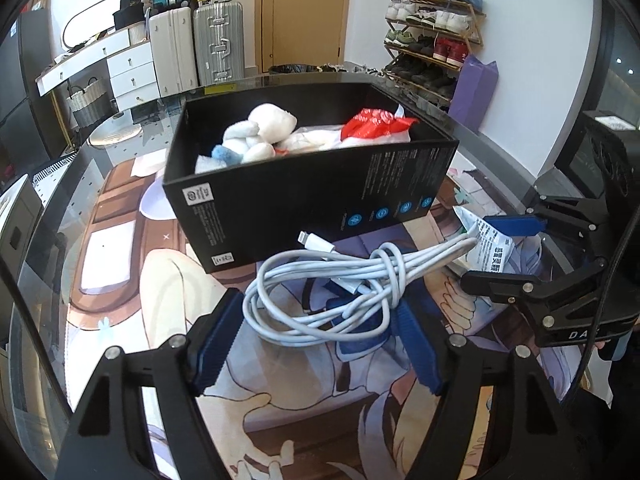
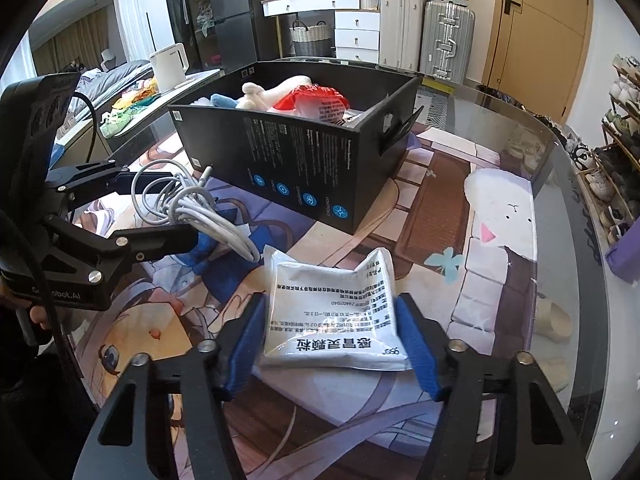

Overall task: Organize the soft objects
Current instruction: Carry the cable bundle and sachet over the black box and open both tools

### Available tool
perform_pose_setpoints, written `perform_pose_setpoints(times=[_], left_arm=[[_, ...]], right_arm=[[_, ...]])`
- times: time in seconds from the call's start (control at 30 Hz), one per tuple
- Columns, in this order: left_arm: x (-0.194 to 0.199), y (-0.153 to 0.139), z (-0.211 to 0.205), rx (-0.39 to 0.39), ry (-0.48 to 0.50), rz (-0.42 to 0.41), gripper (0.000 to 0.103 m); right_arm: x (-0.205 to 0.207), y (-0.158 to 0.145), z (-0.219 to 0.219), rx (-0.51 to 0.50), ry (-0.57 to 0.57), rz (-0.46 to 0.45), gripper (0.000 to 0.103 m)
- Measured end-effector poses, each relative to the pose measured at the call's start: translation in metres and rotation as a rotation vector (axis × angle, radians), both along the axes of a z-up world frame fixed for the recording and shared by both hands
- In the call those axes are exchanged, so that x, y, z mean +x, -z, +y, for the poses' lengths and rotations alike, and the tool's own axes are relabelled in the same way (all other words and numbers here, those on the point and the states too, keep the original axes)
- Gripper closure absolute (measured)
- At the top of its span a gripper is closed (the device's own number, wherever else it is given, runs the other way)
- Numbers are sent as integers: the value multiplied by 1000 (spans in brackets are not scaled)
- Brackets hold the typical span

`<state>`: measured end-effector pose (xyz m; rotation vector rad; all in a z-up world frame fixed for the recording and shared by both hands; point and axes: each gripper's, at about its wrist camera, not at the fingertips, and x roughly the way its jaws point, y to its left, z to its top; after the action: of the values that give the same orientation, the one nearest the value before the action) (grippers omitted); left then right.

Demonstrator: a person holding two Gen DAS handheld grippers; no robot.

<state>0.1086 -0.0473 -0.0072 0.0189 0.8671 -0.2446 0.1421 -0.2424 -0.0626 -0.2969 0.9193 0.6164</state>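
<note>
A black box (image 1: 312, 196) stands on the printed mat and holds a white plush toy (image 1: 264, 130) and a red-and-white packet (image 1: 374, 124). A coiled white cable (image 1: 332, 284) lies in front of the box, between the open fingers of my left gripper (image 1: 320, 320). A white medicine sachet (image 2: 332, 312) lies flat on the mat, between the open fingers of my right gripper (image 2: 330, 336). The box also shows in the right wrist view (image 2: 304, 160), with the cable (image 2: 192, 208) and the left gripper (image 2: 160, 208) to its left. The right gripper (image 1: 504, 256) shows at the right of the left wrist view.
The printed mat (image 2: 460, 200) covers a glass table whose curved edge (image 2: 568, 184) runs along the right. Suitcases (image 1: 200, 48), a white dresser (image 1: 120, 68) and a shoe rack (image 1: 436, 36) stand beyond the table. A white kettle (image 2: 170, 66) stands at the back left.
</note>
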Motion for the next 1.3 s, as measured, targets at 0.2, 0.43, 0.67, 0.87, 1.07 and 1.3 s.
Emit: perform_pose_setpoints(times=[0.2, 0.43, 0.67, 0.87, 1.07, 1.3], left_arm=[[-4, -9, 11, -24, -18, -30, 28], [-10, -24, 20, -45, -36, -82, 28], [-13, -38, 29, -68, -73, -127, 28], [-11, -48, 36, -72, -95, -154, 28], [-6, -51, 39, -85, -113, -161, 28], [4, -61, 38, -93, -123, -179, 28]], right_arm=[[-3, -4, 1, 11, -14, -13, 44], [-11, -18, 1, 24, -24, -59, 44], [-26, -43, 2, 72, -45, -135, 44], [-31, -66, -6, 129, -5, -199, 44], [-27, -83, -16, 201, 44, -230, 44], [-20, -98, -11, 223, 49, -253, 44]])
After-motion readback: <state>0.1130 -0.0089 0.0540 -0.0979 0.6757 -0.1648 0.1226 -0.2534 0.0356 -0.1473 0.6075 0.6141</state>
